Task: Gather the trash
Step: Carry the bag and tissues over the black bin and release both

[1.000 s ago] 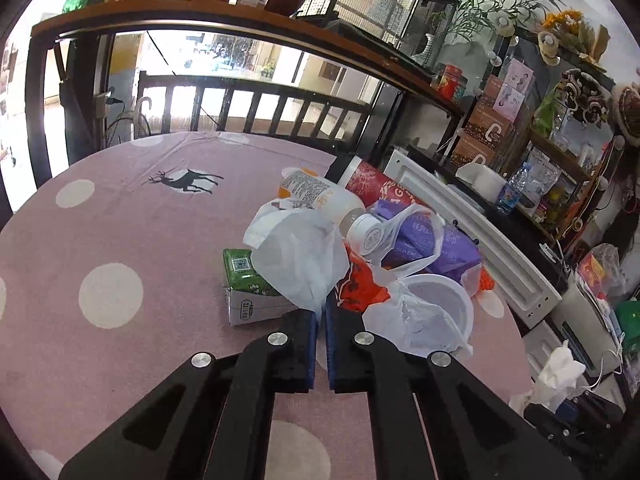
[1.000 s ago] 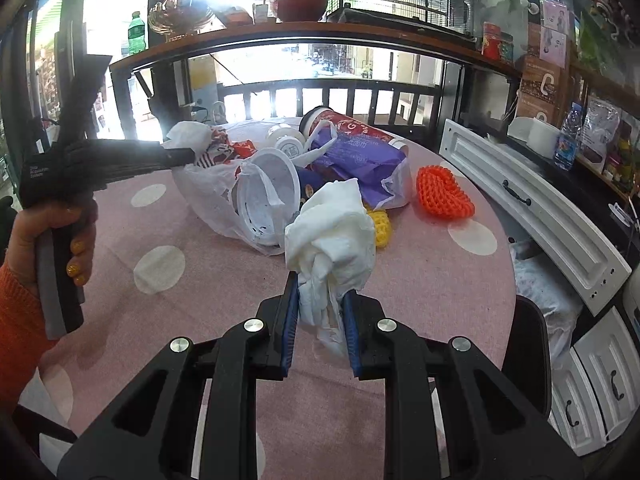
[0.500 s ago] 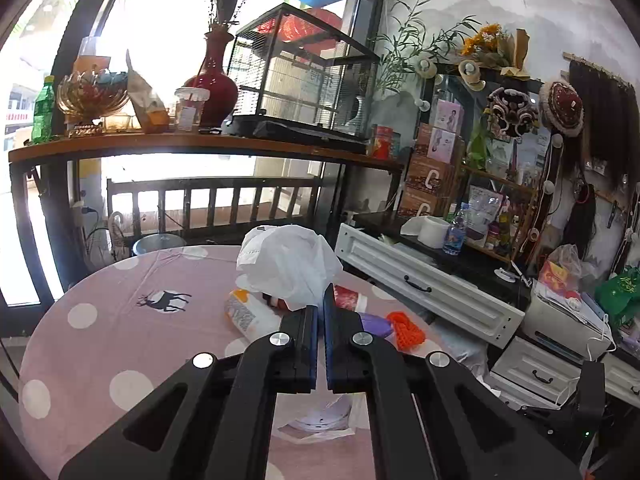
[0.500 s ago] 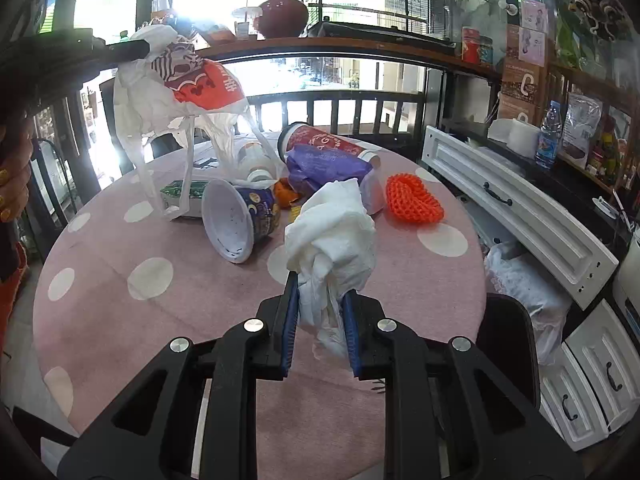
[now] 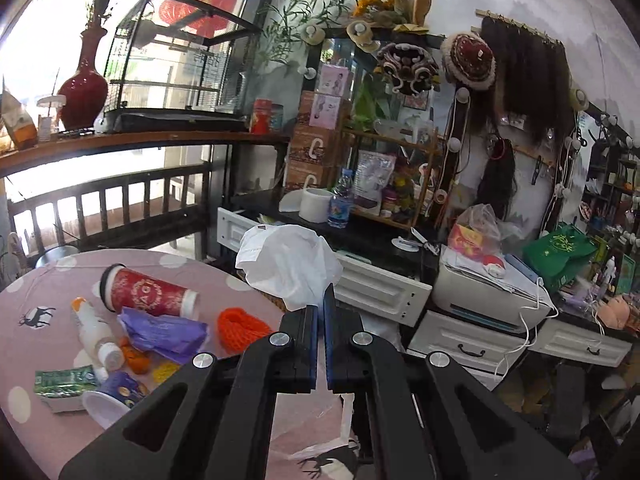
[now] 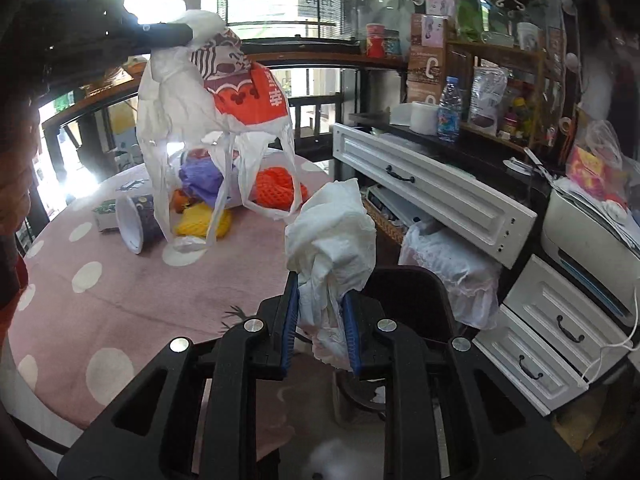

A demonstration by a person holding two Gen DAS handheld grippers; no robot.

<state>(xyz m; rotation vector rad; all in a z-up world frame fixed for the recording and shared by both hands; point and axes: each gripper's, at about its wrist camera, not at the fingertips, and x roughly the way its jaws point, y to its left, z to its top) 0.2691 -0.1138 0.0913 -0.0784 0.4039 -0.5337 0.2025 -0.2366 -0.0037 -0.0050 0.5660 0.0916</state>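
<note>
My left gripper (image 5: 319,312) is shut on a white plastic bag (image 5: 288,266) and holds it high above the pink dotted table (image 5: 48,344). In the right wrist view the bag (image 6: 216,100) hangs open with red print, its handles dangling. My right gripper (image 6: 320,320) is shut on a crumpled white tissue wad (image 6: 330,240), near the table's right edge, right of the bag. Trash lies on the table: a red cup (image 5: 148,292), a white bottle (image 5: 94,332), a purple wrapper (image 5: 164,334), an orange foam net (image 5: 240,326), a tipped paper bowl (image 5: 112,400) and a green carton (image 5: 60,384).
A white cabinet with drawers (image 6: 432,192) stands right of the table. A dark chair (image 6: 408,304) sits at the table's right edge under my right gripper. A printer (image 5: 488,292) and cluttered shelves (image 5: 376,184) are behind. A railing (image 5: 108,208) borders the far side.
My left gripper lifted the plastic bag off the trash pile, high above the table, and swung right. The bowl tipped out onto the table. My right gripper keeps the tissue and moved right.
</note>
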